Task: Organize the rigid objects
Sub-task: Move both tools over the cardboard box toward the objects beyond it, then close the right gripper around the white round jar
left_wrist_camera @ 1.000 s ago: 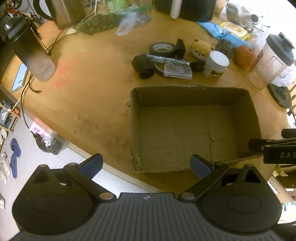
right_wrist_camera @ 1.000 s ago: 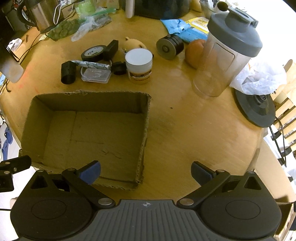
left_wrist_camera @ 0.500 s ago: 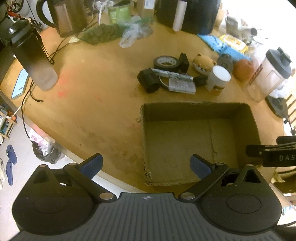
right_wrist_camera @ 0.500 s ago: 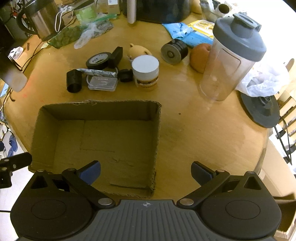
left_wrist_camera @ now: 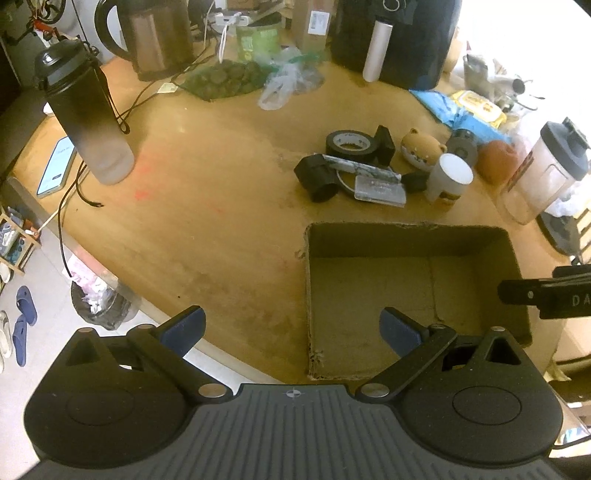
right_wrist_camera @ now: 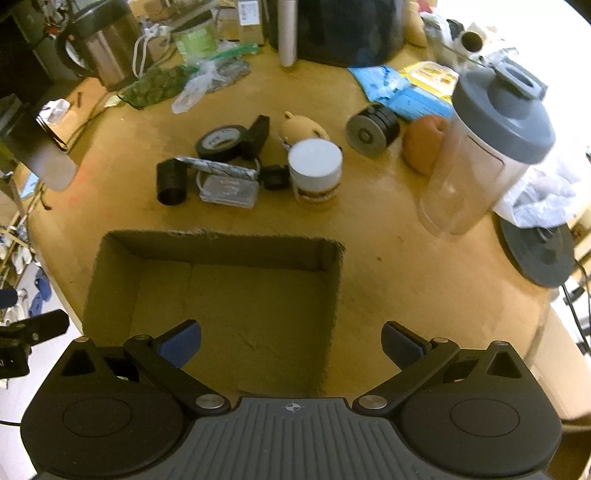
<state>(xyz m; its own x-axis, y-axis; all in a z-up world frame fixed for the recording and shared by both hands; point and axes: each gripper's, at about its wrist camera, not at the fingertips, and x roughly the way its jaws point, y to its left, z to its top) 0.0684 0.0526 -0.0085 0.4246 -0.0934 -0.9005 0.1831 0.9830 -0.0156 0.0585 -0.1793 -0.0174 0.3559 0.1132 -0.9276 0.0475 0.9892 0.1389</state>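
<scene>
An open, empty cardboard box point(left_wrist_camera: 413, 240) point(right_wrist_camera: 218, 242) sits on the round wooden table. Beyond it lies a cluster of small things: a black tape roll point(left_wrist_camera: 351, 142) point(right_wrist_camera: 221, 139), a black cylinder point(left_wrist_camera: 318, 178) point(right_wrist_camera: 170, 181), a clear flat case point(left_wrist_camera: 380, 190) point(right_wrist_camera: 228, 190), a white-lidded jar point(left_wrist_camera: 448, 179) point(right_wrist_camera: 314, 170), a bear figure point(left_wrist_camera: 421, 147) and a round metal weight point(right_wrist_camera: 371, 131). My left gripper point(left_wrist_camera: 291, 328) is open and empty, high over the table's near edge, left of the box. My right gripper point(right_wrist_camera: 291, 341) is open and empty above the box's near right part.
A clear shaker bottle with a grey lid point(right_wrist_camera: 487, 147) stands right of the cluster, an orange-brown ball point(right_wrist_camera: 423, 142) beside it. A dark water bottle point(left_wrist_camera: 86, 110), a phone point(left_wrist_camera: 57, 166) and a kettle point(left_wrist_camera: 147, 33) stand at the left. A black appliance point(left_wrist_camera: 399, 33) stands at the back.
Both grippers have pulled back and up from the table, so the box and the cluster look farther and lower in both views. Both stay open and empty.
</scene>
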